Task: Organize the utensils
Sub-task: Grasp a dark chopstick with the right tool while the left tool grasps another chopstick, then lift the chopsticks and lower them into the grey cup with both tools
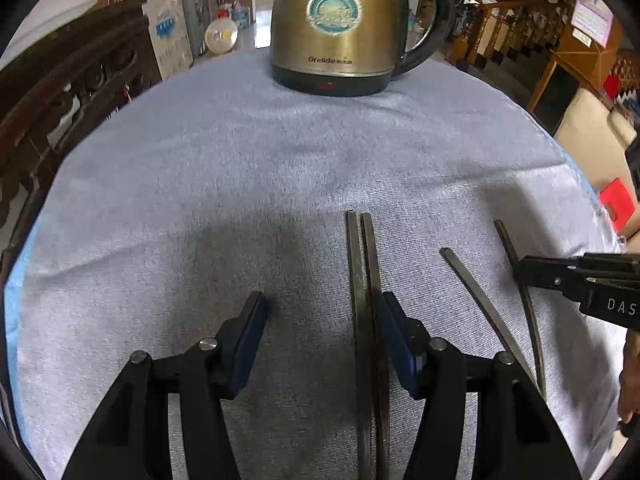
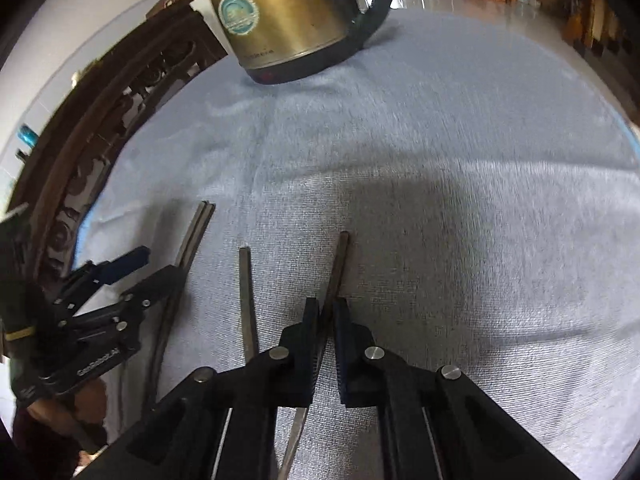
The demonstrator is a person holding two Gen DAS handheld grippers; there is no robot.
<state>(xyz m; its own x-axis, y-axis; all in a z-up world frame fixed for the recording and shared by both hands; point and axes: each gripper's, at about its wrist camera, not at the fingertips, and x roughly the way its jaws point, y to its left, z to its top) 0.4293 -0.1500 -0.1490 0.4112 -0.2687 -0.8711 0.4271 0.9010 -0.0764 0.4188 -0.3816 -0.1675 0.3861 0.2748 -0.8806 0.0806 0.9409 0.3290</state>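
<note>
lying on the counter: four dark chopsticks are resting on a pale grey-blue cloth (image 1: 280, 152) that is covering the counter.
paired chopsticks (image 1: 366, 300): two sticks are lying side by side, touching along their length, their far ends pointing toward the kettle.
loose chopstick (image 2: 248, 300): one stick is lying alone on the cloth between the pair and the right hand-held gripper, apart from both.
gripped chopstick (image 2: 338, 264): the fourth stick is slanting across the cloth, its far end showing beyond the right fingertips and its near end running on under the gripper.
left hand-held gripper (image 1: 322, 312): it is standing released, jaws wide apart, pointing steeply down at the cloth; its right finger (image 1: 394, 332) is sitting just beside the paired chopsticks, whether touching them is not clear, and nothing is being squeezed.
right hand-held gripper (image 2: 326, 308): it is clenched, its two black fingers pinching the slanted chopstick between them just above the cloth.
kettle (image 1: 340, 24): a brass-coloured electric kettle with a black base and handle is standing upright at the far edge of the cloth, well apart from the chopsticks.
carved wood (image 1: 60, 92): dark carved furniture is curving along the left side of the counter.
hand (image 2: 90, 400): part of a person's hand is showing under the left hand-held gripper in the right wrist view.
</note>
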